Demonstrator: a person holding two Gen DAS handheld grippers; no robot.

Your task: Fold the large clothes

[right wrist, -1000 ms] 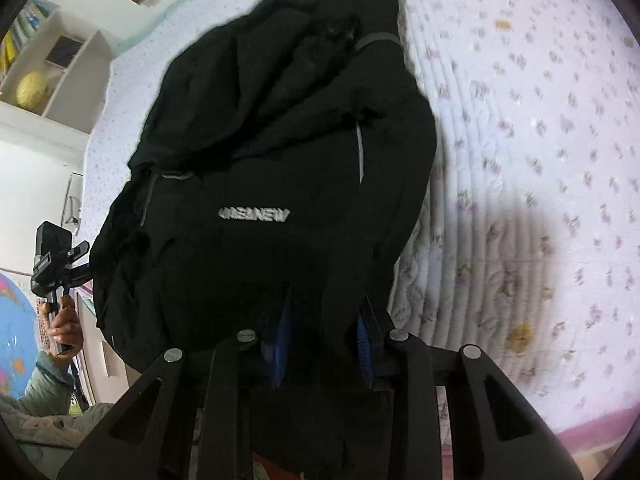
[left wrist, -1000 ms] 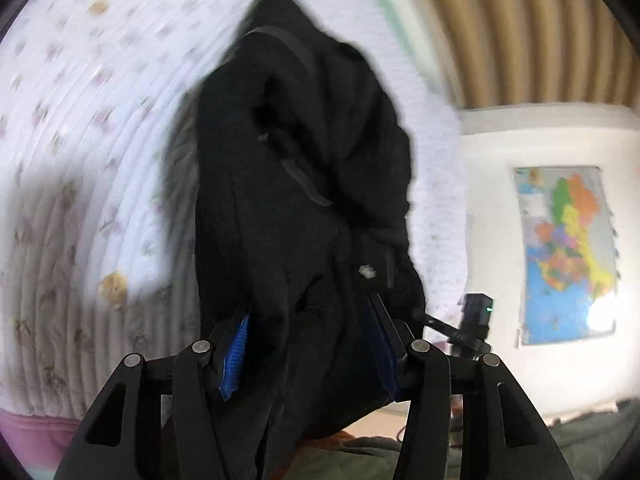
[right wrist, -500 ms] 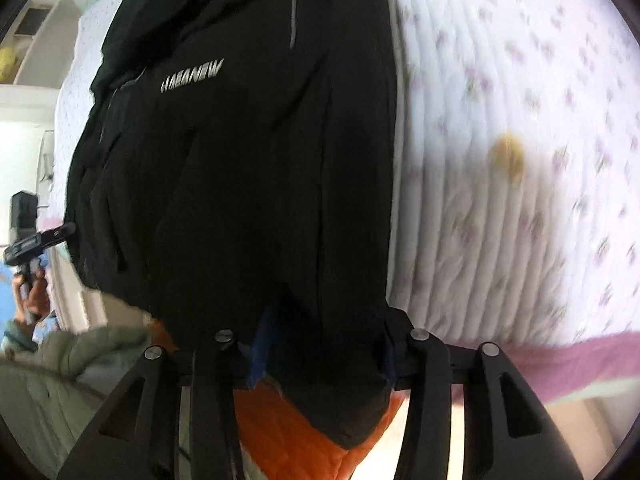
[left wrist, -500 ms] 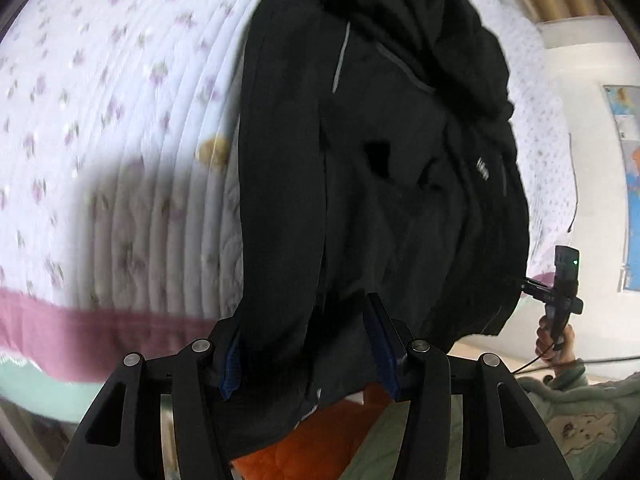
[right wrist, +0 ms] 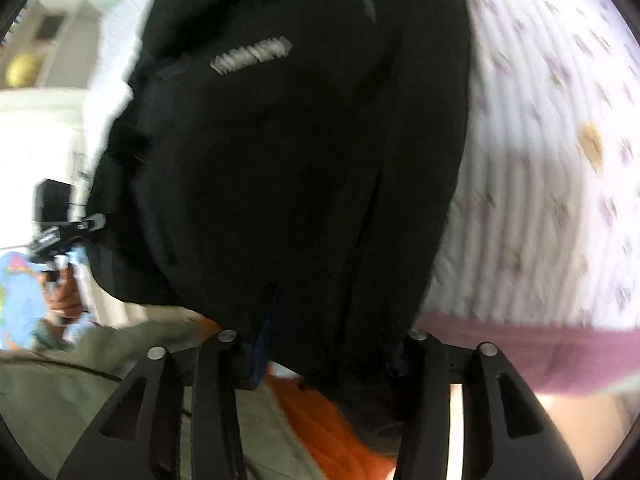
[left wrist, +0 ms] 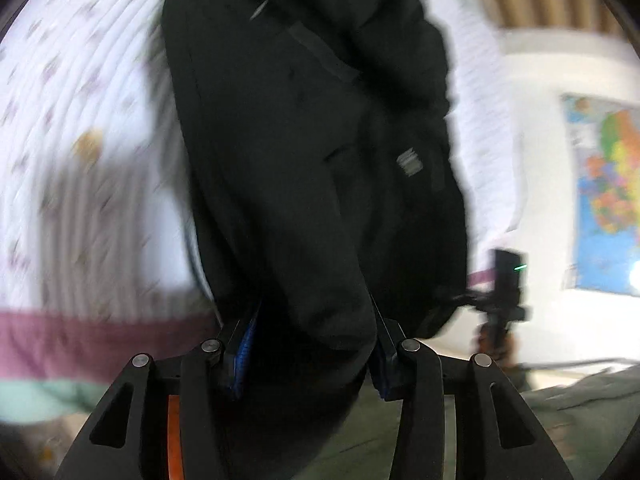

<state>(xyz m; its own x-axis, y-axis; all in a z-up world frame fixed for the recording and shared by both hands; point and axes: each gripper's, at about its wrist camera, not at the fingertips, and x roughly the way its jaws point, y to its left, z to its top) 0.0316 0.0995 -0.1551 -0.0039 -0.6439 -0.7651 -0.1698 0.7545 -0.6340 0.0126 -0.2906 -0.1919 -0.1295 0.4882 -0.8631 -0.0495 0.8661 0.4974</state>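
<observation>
While both views blur, I see my left claw (left wrist: 310, 344) and right claw (right wrist: 328, 344) each clamped on the black jacket's (right wrist: 288, 168) hem, bare quilted bed (right wrist: 540, 200) at 3 o'clock.

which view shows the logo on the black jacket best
The right wrist view: the pale logo sits face-on on the black jacket, though too blurred to read. The left wrist view catches only a small grey smear of it at the jacket's right edge.
</observation>
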